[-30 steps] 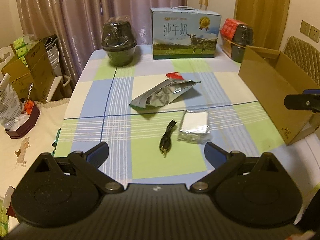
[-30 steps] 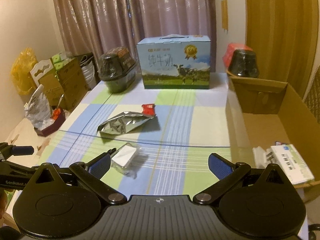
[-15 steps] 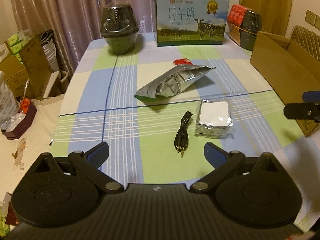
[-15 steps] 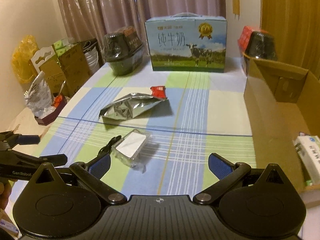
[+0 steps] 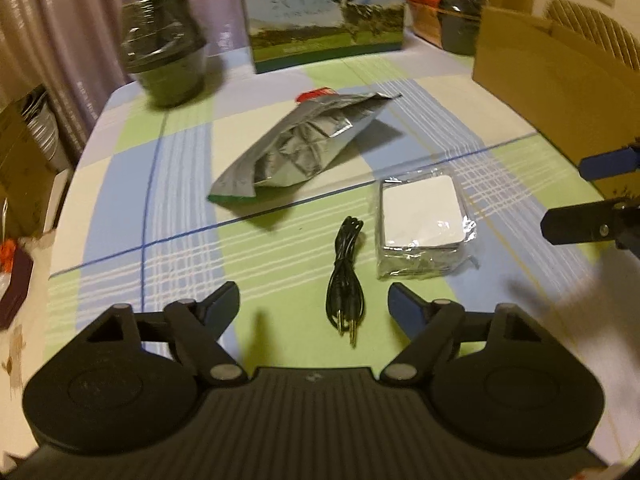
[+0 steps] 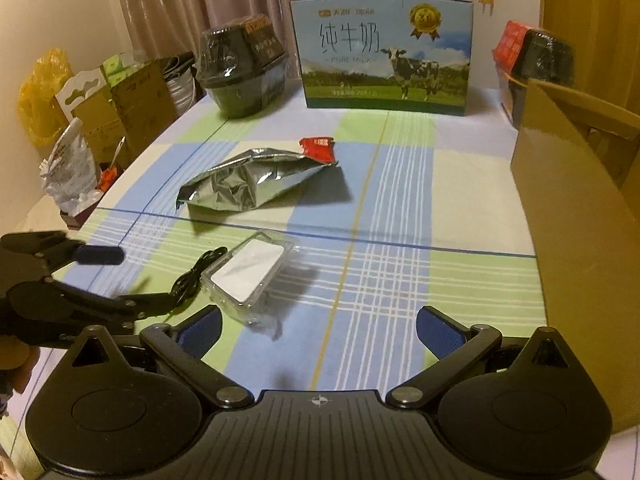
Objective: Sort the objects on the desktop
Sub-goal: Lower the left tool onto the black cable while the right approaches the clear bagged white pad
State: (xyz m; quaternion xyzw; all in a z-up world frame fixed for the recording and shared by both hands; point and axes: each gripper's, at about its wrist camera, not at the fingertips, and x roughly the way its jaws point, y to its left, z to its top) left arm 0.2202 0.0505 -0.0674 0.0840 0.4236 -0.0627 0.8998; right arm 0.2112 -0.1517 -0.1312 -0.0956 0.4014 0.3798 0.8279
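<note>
A coiled black audio cable (image 5: 345, 276) lies on the checked tablecloth just ahead of my open left gripper (image 5: 314, 306), slightly right of its middle. Right of the cable sits a white pad in clear wrap (image 5: 420, 226). A crumpled silver foil bag (image 5: 304, 152) with a red corner lies farther back. In the right wrist view the wrapped pad (image 6: 248, 270), the cable (image 6: 192, 276) and the foil bag (image 6: 252, 184) show ahead and left. My right gripper (image 6: 318, 330) is open and empty, above the table's front part.
An open cardboard box (image 6: 580, 216) stands along the right table edge. A milk carton case (image 6: 384, 52) and two dark wrapped tubs (image 6: 240, 72) (image 6: 548, 56) stand at the back. Boxes and bags (image 6: 80, 136) crowd the floor beyond the left edge.
My left gripper has moved forward and down toward the cable, which now lies just before its fingertips. My right gripper has moved forward and left, away from the box's inside.
</note>
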